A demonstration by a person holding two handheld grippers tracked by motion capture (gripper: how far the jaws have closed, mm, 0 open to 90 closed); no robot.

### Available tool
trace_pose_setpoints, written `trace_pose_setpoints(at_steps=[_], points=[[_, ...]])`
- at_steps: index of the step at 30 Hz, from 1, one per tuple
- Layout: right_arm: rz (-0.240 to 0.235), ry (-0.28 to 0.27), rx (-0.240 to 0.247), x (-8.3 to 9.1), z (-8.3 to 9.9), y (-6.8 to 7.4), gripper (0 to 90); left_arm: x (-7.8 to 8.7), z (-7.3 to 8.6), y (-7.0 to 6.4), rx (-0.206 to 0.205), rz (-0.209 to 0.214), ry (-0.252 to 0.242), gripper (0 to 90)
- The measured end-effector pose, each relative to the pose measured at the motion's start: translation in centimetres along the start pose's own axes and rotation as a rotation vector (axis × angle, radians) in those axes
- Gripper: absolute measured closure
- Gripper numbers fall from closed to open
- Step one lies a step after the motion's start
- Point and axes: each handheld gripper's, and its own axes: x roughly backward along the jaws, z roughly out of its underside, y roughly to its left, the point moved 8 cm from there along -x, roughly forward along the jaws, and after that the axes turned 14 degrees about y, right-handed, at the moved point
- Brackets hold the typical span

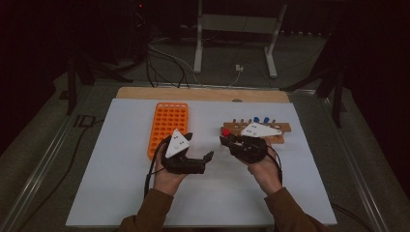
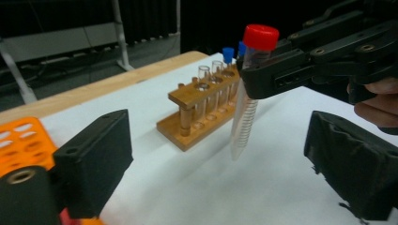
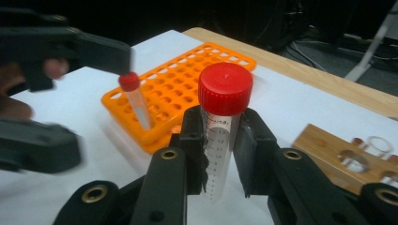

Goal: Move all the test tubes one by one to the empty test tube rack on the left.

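A person is working at a white-topped counter (image 1: pixel 116 193), holding a pair of tongs in each hand, with tubes being moved between two racks. The orange rack (image 1: pixel 168 126) is lying just beyond the left tongs (image 1: pixel 199 147), and the wooden rack (image 1: pixel 279 128) is sitting just behind the right tongs (image 1: pixel 224 136). The right tongs are clamping a clear, marked tube with a red cap (image 3: pixel 225 88) just below its cap, holding it upright above the counter, between the two racks and in front of the wooden one. The left tongs are standing wide apart and carrying nothing, with the lifted tube (image 2: pixel 248 103) hanging just ahead of their gap in the left gripper view. In the right gripper view a second, slimmer red-capped tube (image 3: pixel 136 104) is standing in the near edge of the orange rack, beside the upper jaw of the left tongs. The wooden rack is keeping a few open glass tubes (image 2: pixel 204 84) and two with blue caps (image 2: pixel 228 52) at its far end. Judging by this, the work looks to be midway: one tube is placed in the orange rack, one is in the air, and several are waiting in the wooden rack.
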Motion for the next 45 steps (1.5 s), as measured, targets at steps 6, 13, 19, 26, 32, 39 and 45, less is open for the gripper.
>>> trace_pose_setpoints(at_steps=[6, 13, 19, 26, 32, 39, 45], points=[[-0.029, 0.007, 0.011, -0.4, -0.1, 0.8, 74.3, -2.1, 0.5, -0.5, -0.027, 0.013, 0.055, 16.4], [-0.084, 0.01, 0.016, -0.6, 0.0, 1.6, 74.2, -3.1, 0.6, -1.7, -0.078, 0.072, 0.067, 39.2], [-0.105, 0.016, 0.024, -0.6, 0.2, 1.8, 74.2, -3.2, 0.7, -1.9, -0.092, 0.093, 0.072, 60.0], [-0.133, 0.006, 0.035, -0.3, 0.4, 1.9, 73.7, -3.1, 0.9, -1.9, -0.103, 0.088, 0.08, 75.2], [-0.156, -0.037, 0.04, 1.0, 0.4, 1.6, 49.0, -2.8, 1.2, -1.6, -0.094, 0.061, 0.08, 75.7], [-0.096, -0.03, 0.033, 1.8, 1.6, 0.4, 24.1, -1.3, 1.6, -0.4, -0.068, 0.028, 0.063, 75.7], [-0.038, -0.018, 0.001, 1.7, 2.8, -0.9, 14.3, 0.0, 2.1, 0.5, -0.054, 0.014, 0.052, 75.7]])
